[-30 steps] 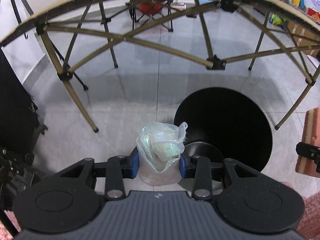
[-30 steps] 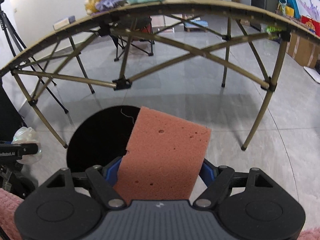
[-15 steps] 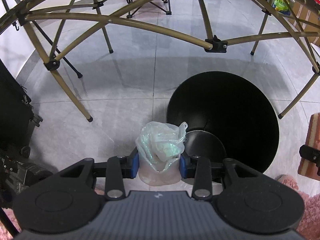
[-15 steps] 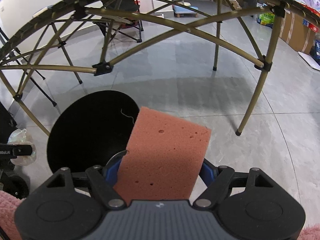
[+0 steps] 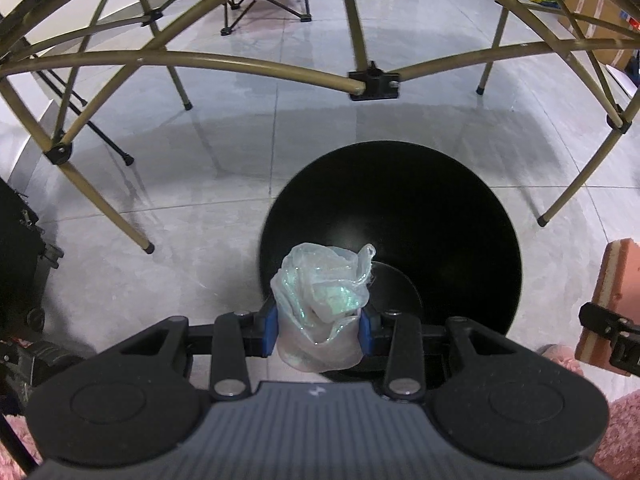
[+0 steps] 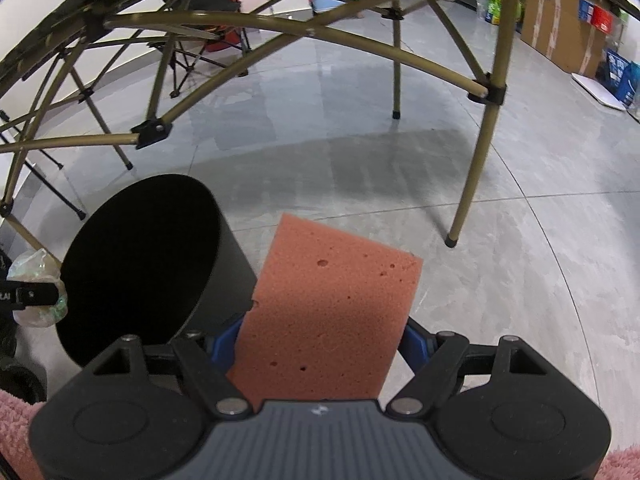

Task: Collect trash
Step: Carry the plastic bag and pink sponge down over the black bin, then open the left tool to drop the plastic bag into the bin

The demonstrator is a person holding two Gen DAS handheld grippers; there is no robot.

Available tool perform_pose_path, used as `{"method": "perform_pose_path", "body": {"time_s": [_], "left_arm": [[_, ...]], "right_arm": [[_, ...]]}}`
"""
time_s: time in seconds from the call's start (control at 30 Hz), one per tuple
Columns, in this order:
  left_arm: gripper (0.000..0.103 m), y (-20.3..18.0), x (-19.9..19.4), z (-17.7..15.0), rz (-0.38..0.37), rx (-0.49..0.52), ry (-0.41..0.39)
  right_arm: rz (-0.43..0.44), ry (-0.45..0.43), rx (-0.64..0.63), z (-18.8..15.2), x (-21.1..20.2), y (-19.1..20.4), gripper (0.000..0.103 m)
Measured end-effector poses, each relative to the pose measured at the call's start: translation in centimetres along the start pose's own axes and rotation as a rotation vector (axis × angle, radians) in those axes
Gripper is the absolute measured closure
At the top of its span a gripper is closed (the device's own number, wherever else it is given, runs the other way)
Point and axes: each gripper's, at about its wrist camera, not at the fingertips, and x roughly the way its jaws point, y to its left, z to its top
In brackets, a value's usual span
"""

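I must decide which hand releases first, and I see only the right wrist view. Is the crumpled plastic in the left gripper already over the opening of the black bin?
Observer: Yes. In the left wrist view the crumpled plastic, clamped in the left gripper, hangs over the near rim of the black bin.
Operator: Is anything inside the bin?
Observer: Only its dark bottom shows; I see no trash there.
Operator: And my sponge?
Observer: The sponge, clamped in the right gripper, is beside the bin, over floor, not over the opening.
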Motion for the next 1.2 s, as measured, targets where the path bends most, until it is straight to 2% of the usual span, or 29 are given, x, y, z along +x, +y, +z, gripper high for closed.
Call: {"method": "perform_pose_path", "body": {"time_s": [0.27, 0.67, 0.77, 0.87, 0.9, 0.93, 1.0, 1.2], "left_arm": [[0.065, -3.5, 1.3, 1.0, -0.031, 0.013, 0.035], [0.065, -5.9, 2.9, 2.2, -0.049, 0.004, 0.084], [0.062, -6.0, 3.2, 2.3, -0.046, 0.003, 0.087], [0.051, -6.0, 3.1, 2.4, -0.034, -0.006, 0.068], [0.039, -6.0, 2.9, 2.4, -0.026, -0.004, 0.062], [0.021, -6.0, 2.9, 2.4, -0.02, -0.006, 0.057], [0.0, -5.8, 2.7, 2.4, -0.006, -0.024, 0.049], [0.0, -4.9, 3.1, 2.5, 0.012, -0.066, 0.061]], "right_arm": [[-0.01, 0.018, 0.026, -0.2, 0.9, -1.2, 0.025], [-0.038, 0.037, 0.086, -0.3, 1.9, -3.3, 0.025], [-0.034, 0.038, 0.091, -0.3, 2.0, -3.4, 0.025], [-0.029, 0.035, 0.091, -0.2, 2.0, -3.4, 0.025], [-0.028, 0.034, 0.092, -0.2, 2.0, -3.4, 0.025], [-0.027, 0.034, 0.092, -0.2, 2.0, -3.4, 0.025], [-0.025, 0.035, 0.094, -0.2, 2.0, -3.4, 0.025], [-0.023, 0.031, 0.094, -0.2, 1.9, -3.4, 0.025]]}}
